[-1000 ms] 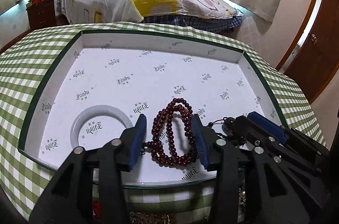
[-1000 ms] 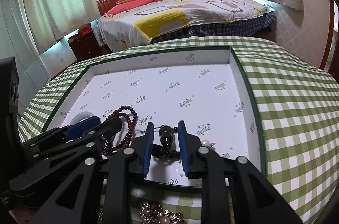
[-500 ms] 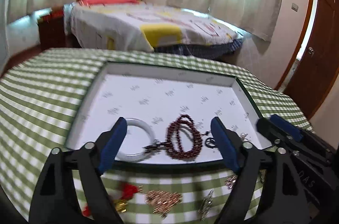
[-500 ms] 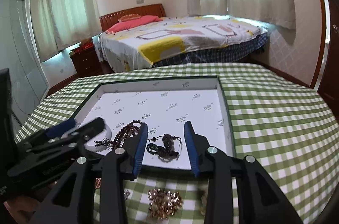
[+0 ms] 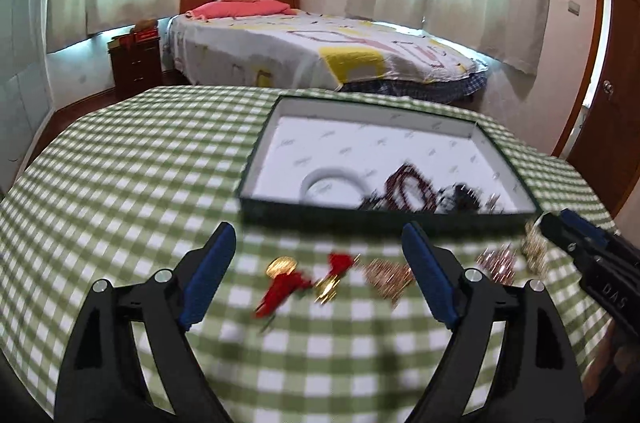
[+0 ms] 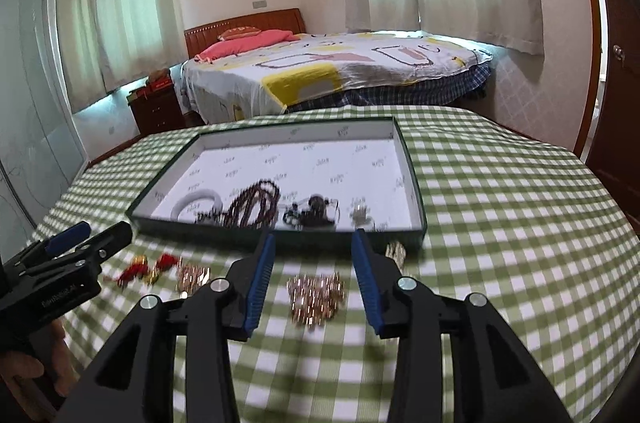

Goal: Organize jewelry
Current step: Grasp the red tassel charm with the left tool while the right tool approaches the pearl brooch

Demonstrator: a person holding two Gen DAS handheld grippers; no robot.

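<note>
A shallow white-lined box (image 5: pixel 256 165) (image 6: pixel 412 183) on the green checked table holds a white bangle (image 5: pixel 334 183) (image 6: pixel 198 201), dark red beads (image 5: pixel 408 185) (image 6: pixel 256 205), a black pendant cord (image 6: pixel 316 213) and a small silver piece (image 6: pixel 360 213). In front of the box lie red-tasselled gold pieces (image 5: pixel 292 279) (image 6: pixel 148 269) and rose-gold chains (image 5: pixel 388 275) (image 6: pixel 318 297). My left gripper (image 5: pixel 320 269) is open and empty above the red-tasselled pieces. My right gripper (image 6: pixel 314 273) is open and empty above a rose-gold chain.
More gold pieces lie by the box's near right corner (image 5: pixel 534 247) (image 6: pixel 396 251). A second rose-gold chain (image 6: pixel 192 275) lies left of the right gripper. The table (image 6: pixel 500 223) drops off at its round edge; a bed (image 6: pixel 340 71) stands behind.
Both grippers have drawn back from the box and opened wider. The beads and the pendant cord stay in the box. The loose pieces in front of the box have come into view.
</note>
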